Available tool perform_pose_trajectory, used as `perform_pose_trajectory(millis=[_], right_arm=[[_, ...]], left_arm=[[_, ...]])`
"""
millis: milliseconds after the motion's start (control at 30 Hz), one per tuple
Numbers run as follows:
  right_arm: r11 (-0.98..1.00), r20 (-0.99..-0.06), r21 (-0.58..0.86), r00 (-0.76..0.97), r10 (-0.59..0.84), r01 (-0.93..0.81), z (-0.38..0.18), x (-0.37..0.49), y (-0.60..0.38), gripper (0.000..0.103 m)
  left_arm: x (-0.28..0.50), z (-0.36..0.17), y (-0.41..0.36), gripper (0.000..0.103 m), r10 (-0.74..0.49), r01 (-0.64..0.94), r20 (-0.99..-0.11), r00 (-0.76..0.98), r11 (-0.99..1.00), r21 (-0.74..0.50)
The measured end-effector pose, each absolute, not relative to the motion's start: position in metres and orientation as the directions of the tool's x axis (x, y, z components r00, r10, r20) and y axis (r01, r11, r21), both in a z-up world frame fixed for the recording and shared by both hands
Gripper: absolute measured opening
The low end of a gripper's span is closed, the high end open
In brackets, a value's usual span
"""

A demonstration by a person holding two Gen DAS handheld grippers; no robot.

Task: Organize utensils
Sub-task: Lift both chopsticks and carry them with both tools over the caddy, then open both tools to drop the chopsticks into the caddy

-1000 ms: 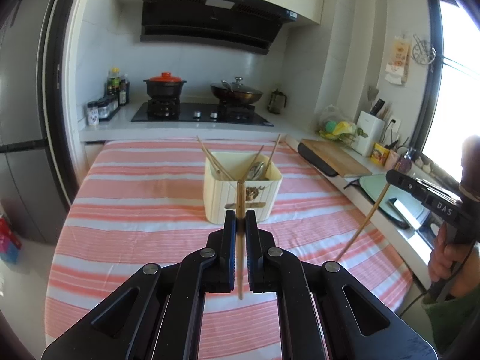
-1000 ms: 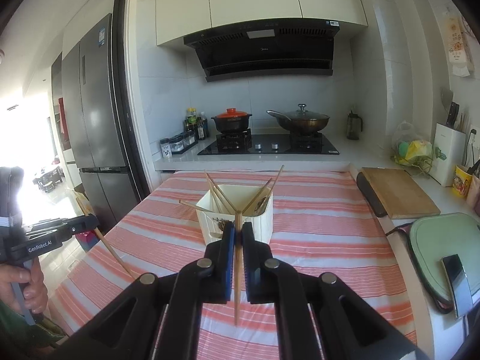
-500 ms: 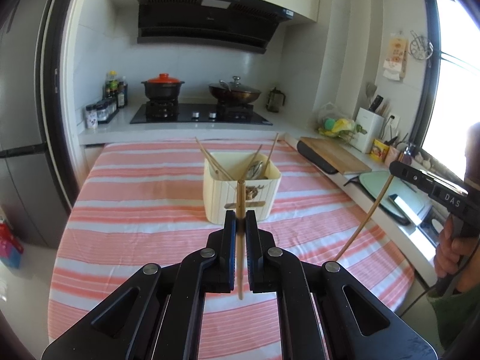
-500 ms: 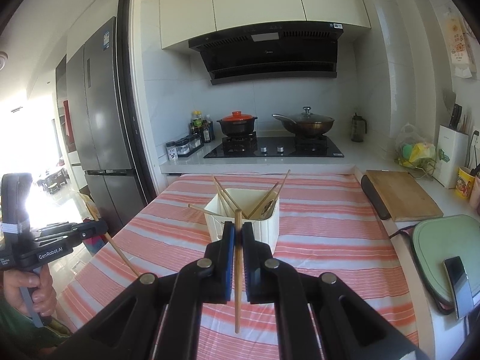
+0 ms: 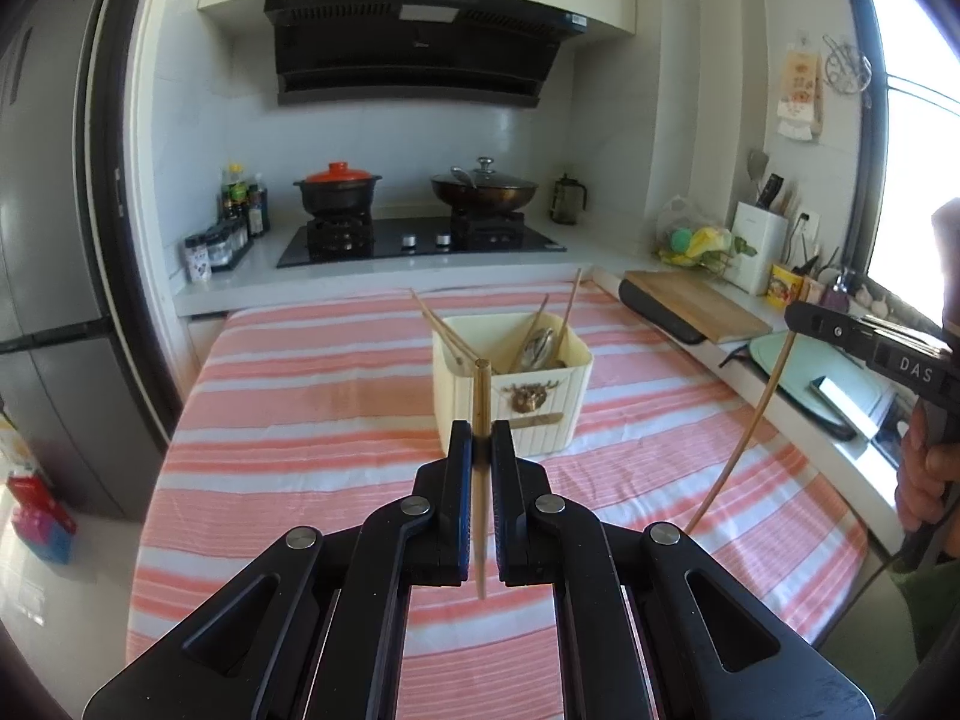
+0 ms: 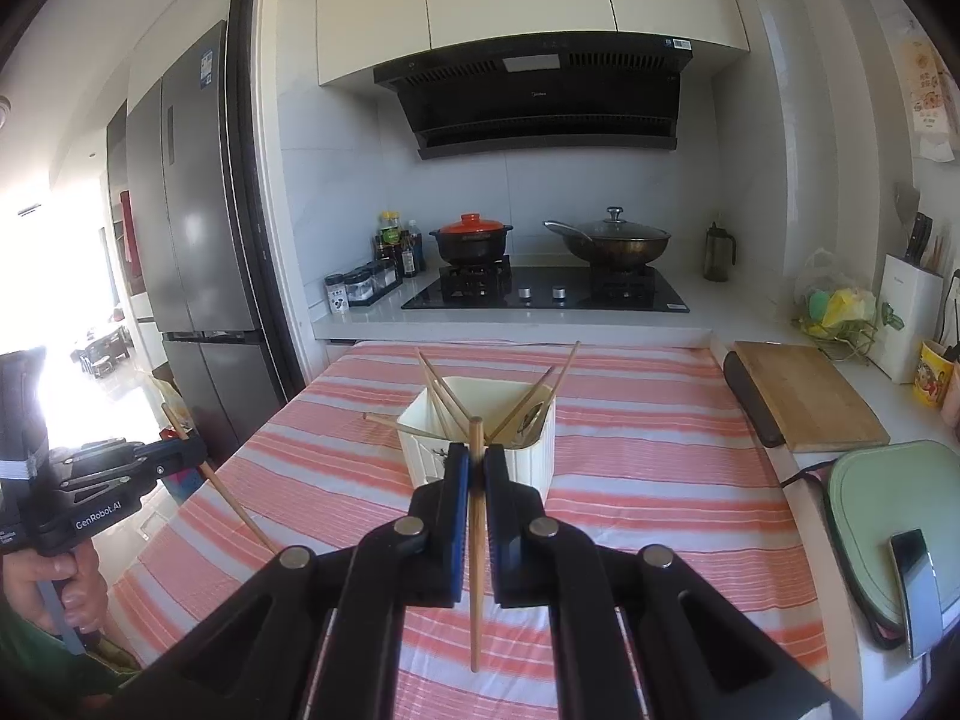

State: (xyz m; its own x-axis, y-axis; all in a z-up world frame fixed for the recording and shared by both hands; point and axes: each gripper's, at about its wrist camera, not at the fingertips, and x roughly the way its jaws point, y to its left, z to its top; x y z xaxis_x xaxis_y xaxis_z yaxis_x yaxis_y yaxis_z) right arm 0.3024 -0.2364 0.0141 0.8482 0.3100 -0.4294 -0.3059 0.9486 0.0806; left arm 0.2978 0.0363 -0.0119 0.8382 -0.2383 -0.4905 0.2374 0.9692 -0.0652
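A cream utensil box [image 5: 516, 384] stands on the striped table, holding several chopsticks and a metal spoon [image 5: 537, 345]; it also shows in the right wrist view [image 6: 480, 444]. My left gripper [image 5: 481, 450] is shut on a wooden chopstick [image 5: 480, 480], held upright just before the box. My right gripper [image 6: 476, 468] is shut on another wooden chopstick [image 6: 475, 540], also upright, close to the box. Each gripper appears in the other's view, the right one [image 5: 798, 318] with its chopstick [image 5: 744, 432], the left one [image 6: 186, 450] with its chopstick [image 6: 222, 486].
The table with a pink-and-white striped cloth [image 5: 312, 420] fills the middle. Behind it is a stove with a red-lidded pot [image 5: 337, 192] and a wok [image 5: 483, 189]. A cutting board [image 6: 804, 390] and a green lid [image 6: 888, 516] lie on the right counter. A fridge [image 6: 192, 252] stands left.
Both grippers have risen slightly and moved a little closer to the box, each still holding its chopstick upright.
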Motion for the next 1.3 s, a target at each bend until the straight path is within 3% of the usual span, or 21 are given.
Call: perform_pose_trajectory(millis=[167,467,700,800,1033,1067,1133,1167,1200,1233,1300], right_arm=[[0.953,-0.430,0.070,0.854,0.294,-0.293,0.017,0.317,-0.235,0.005],[0.962,-0.355,0.035,0.897,0.264,-0.270,0.066,0.381,-0.230,0.005],[0.957,-0.242,0.056,0.926,0.290,-0.285,0.094,0.438,-0.215,0.005],[0.954,-0.281,0.067,0.912,0.300,-0.293,0.079,0.468,-0.205,0.005],[0.947,-0.506,0.108,0.803,0.315,-0.303,-0.001,0.545,-0.186,0.006],[0.942,-0.535,0.122,0.779,0.329,-0.314,-0.012,0.553,-0.184,0.006],[0.937,-0.582,0.124,0.740,0.336,-0.327,-0.027,0.559,-0.179,0.010],[0.934,-0.585,0.133,0.734,0.345,-0.333,-0.029,0.559,-0.180,0.015],[0.931,-0.577,0.145,0.736,0.354,-0.334,-0.028,0.555,-0.183,0.034],[0.931,-0.560,0.153,0.747,0.357,-0.330,-0.025,0.549,-0.186,0.051],[0.937,-0.515,0.141,0.785,0.345,-0.319,-0.014,0.529,-0.192,0.056]], left_arm=[[0.306,-0.001,0.042,0.004,-0.237,0.237,-0.474,0.848,0.970,-0.062],[0.368,0.088,0.062,0.004,-0.282,0.250,-0.334,0.899,0.959,-0.134],[0.471,0.080,0.050,0.004,-0.333,0.250,-0.372,0.866,0.934,-0.255],[0.510,0.055,0.038,0.004,-0.327,0.228,-0.439,0.837,0.938,-0.263],[0.563,-0.016,0.010,0.005,-0.306,0.199,-0.616,0.726,0.951,-0.238],[0.564,-0.022,0.007,0.008,-0.296,0.197,-0.635,0.714,0.954,-0.224],[0.556,-0.022,0.005,0.026,-0.294,0.216,-0.635,0.714,0.956,-0.199],[0.547,-0.017,0.005,0.049,-0.284,0.220,-0.617,0.734,0.959,-0.179],[0.536,-0.010,0.006,0.071,-0.267,0.217,-0.590,0.762,0.964,-0.156],[0.525,0.000,0.008,0.077,-0.252,0.212,-0.556,0.792,0.968,-0.136],[0.495,0.017,0.012,0.091,-0.233,0.209,-0.488,0.841,0.972,-0.104]])
